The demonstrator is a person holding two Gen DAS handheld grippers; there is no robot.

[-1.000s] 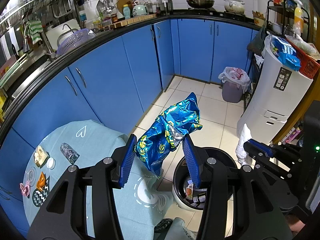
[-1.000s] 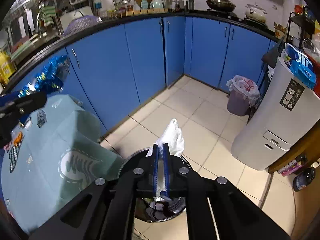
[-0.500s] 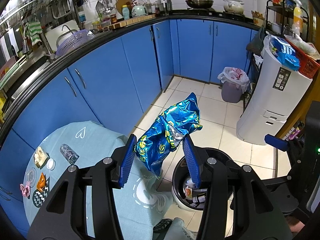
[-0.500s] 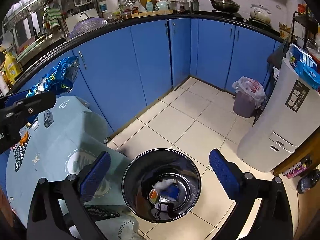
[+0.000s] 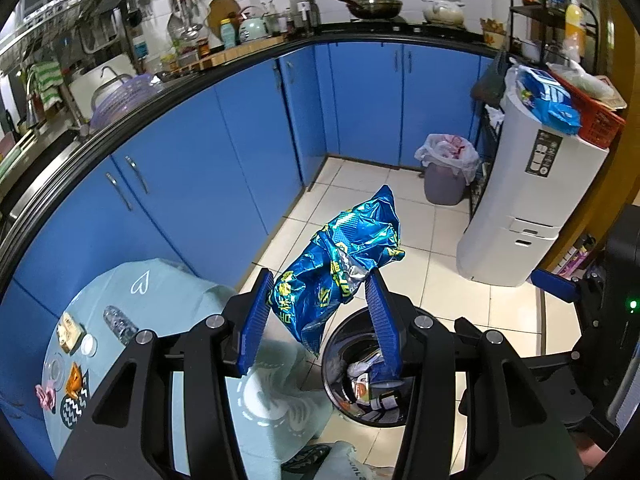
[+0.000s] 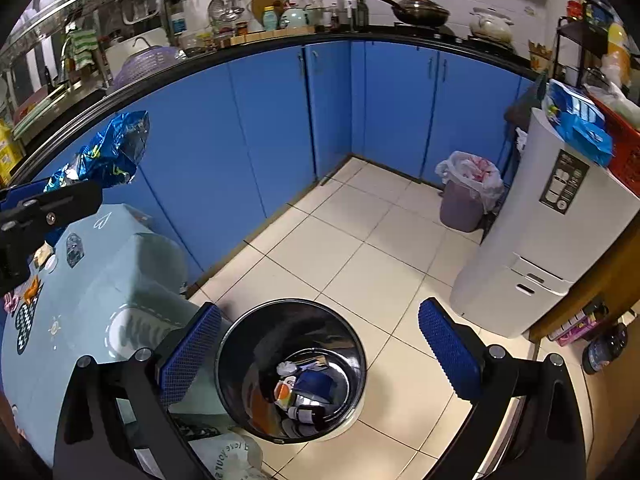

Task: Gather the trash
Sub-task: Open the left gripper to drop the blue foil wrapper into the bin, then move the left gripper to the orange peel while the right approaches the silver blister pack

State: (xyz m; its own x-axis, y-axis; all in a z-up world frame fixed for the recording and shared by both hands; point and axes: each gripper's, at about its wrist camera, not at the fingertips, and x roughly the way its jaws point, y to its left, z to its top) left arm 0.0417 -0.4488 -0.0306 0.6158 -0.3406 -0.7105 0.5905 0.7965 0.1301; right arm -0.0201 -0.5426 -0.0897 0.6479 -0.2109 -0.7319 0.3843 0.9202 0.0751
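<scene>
My left gripper [image 5: 320, 312] clamps the blue snack bag [image 5: 340, 268]; my right gripper [image 6: 320, 354] gapes wide over the black bin [image 6: 292, 368] at six o'clock.

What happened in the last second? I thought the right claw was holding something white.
It was. The right gripper opened wide over the black bin and let the white tissue go; it now lies in the bin with the other trash. The left gripper did not change: it holds the blue snack bag beside the bin, above the table edge.
</scene>
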